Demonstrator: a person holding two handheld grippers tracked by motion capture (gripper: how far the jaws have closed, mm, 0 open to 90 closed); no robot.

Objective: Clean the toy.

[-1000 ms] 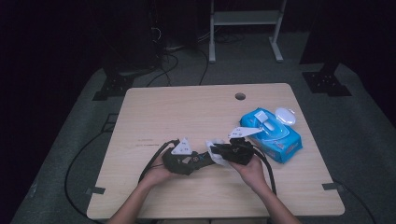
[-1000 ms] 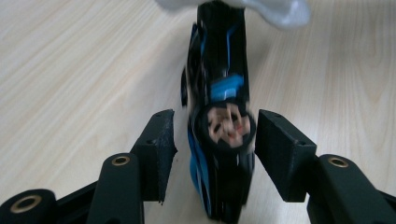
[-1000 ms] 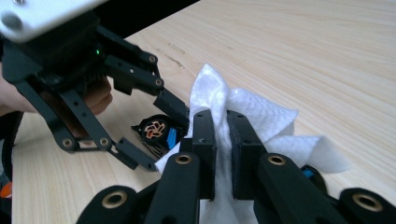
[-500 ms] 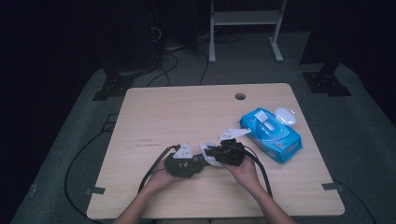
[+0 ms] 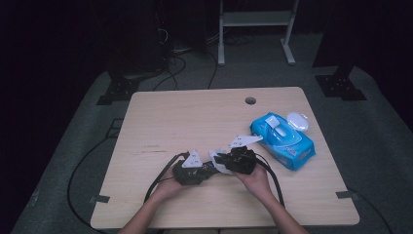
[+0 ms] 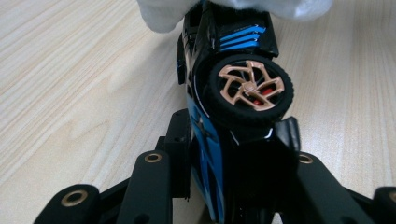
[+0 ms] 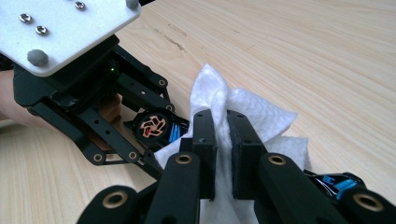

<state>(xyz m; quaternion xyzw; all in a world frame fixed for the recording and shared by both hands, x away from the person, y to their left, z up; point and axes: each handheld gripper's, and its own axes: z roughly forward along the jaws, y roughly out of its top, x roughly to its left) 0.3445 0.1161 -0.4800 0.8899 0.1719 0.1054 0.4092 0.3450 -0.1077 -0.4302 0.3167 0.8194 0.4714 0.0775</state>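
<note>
My left gripper [image 6: 233,127] is shut on a blue and black toy car [image 6: 212,154], gripped across its body behind a copper-spoked wheel [image 6: 250,86]. A white wipe [image 6: 224,9] lies over the car's far end. My right gripper [image 7: 221,119] is shut on that wipe [image 7: 261,116] and presses it against the car [image 7: 338,183]. In the high view the left gripper [image 5: 192,168] and right gripper [image 5: 238,158] meet near the table's front middle, with the wipe [image 5: 218,163] between them.
A blue pack of wipes [image 5: 282,139] lies to the right of the grippers, with a white rounded object [image 5: 297,120] just behind it. The wooden table [image 5: 195,117] has a cable hole [image 5: 250,100] near its far edge. Black cables trail off the front.
Both grippers have drifted slightly toward the table's front edge, and the right gripper with the wipe has shifted a little left against the car.
</note>
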